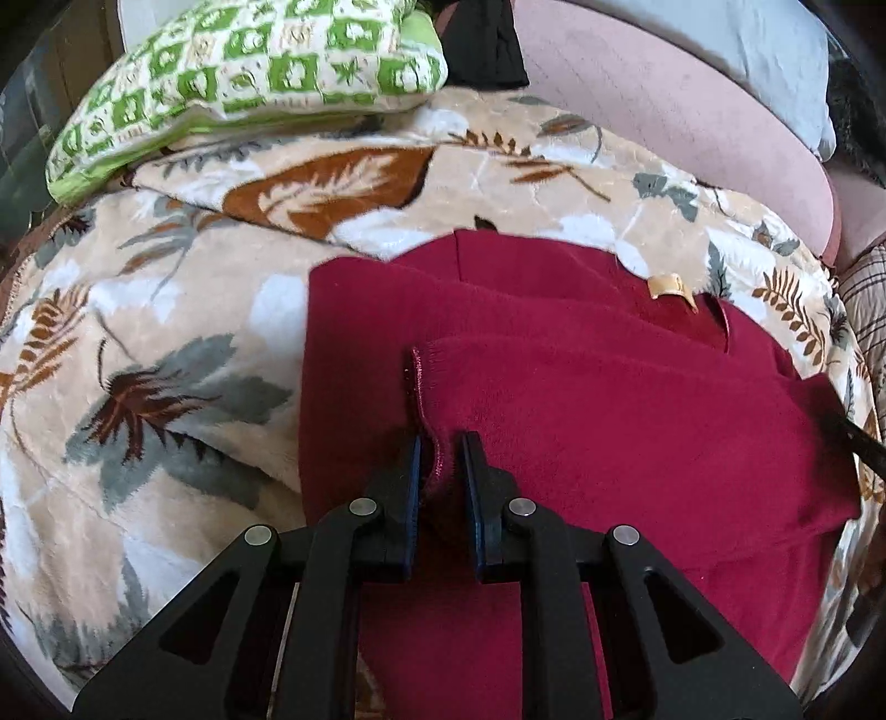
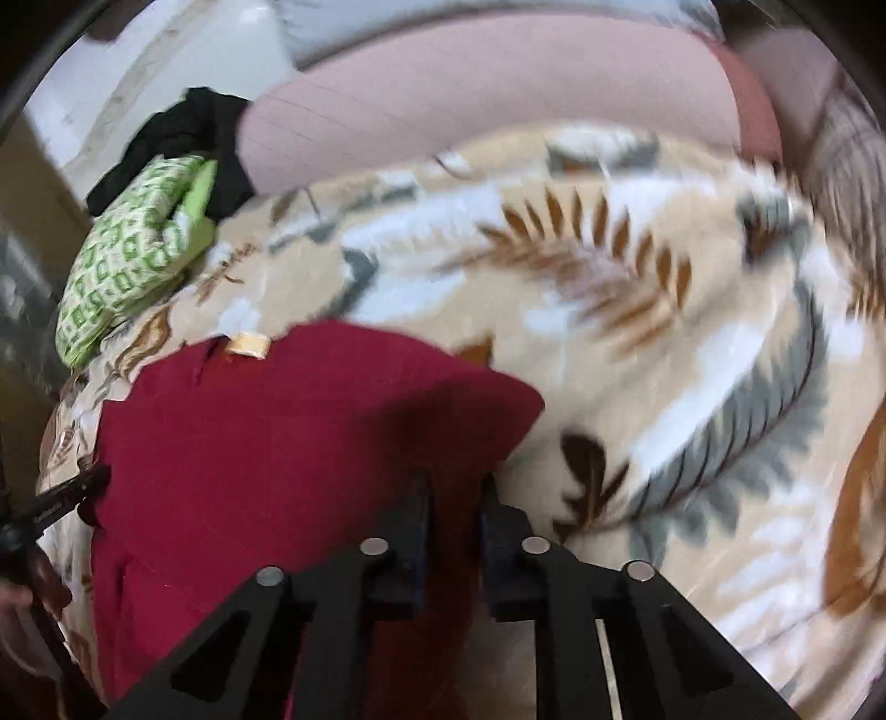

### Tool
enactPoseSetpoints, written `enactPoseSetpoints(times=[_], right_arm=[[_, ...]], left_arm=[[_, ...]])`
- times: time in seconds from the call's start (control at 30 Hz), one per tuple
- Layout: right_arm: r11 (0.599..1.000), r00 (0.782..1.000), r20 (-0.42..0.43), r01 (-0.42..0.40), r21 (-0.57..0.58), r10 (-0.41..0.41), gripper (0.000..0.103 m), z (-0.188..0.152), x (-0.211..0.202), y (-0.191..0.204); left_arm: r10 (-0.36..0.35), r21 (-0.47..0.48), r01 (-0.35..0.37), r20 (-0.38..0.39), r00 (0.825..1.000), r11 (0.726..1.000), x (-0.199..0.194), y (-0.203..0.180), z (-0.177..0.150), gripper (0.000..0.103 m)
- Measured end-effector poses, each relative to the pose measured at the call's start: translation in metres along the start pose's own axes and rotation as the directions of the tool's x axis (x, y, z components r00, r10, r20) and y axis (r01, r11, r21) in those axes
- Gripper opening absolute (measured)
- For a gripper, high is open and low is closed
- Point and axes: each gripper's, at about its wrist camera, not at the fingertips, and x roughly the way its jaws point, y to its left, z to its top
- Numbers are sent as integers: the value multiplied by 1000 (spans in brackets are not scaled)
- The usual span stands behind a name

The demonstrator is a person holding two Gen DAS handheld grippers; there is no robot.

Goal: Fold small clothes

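Observation:
A dark red garment point(image 1: 581, 399) lies partly folded on a floral blanket point(image 1: 166, 343), with a tan label point(image 1: 670, 288) at its far edge. My left gripper point(image 1: 440, 459) is shut on a stitched hem of the garment's upper layer near its left side. The right wrist view is blurred. There the red garment point(image 2: 266, 443) fills the lower left, and my right gripper point(image 2: 455, 490) stands at its right edge, jaws narrow, with red cloth pinched between them. The right gripper's black tip point(image 1: 855, 440) shows at the garment's right side in the left wrist view.
A green and white patterned pillow point(image 1: 249, 72) lies at the blanket's far left, with black cloth point(image 1: 482, 44) beside it. A pink cushion point(image 1: 692, 111) runs along the back. Plaid fabric point(image 1: 869, 299) sits at the right. A hand point(image 2: 22, 609) holds the left gripper.

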Motion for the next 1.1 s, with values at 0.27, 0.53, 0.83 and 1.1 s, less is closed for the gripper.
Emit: enactPoseSetpoints(times=[0.27,0.53,0.83,1.1], right_arm=[[996,1000,-12,6,86,-5,41,-13,-18,-17],[993,988,-126,-83,85,93,24,-62,-6,1],[995,997,-51,54,83,-50,15,-62,-18,-10],[995,999,14,-36,93,35,49,-74,-78,6]], left_arm=[[-48,-24,48,5,999,999,-18,11,-10,15],[-59,-49,59,7,998,997,-33,12,-24,15],[-34,-36,34,-14,999,999,-59,23,-61,15],[-11,-36,11,-8,1000,999,-73,27,-89,15]])
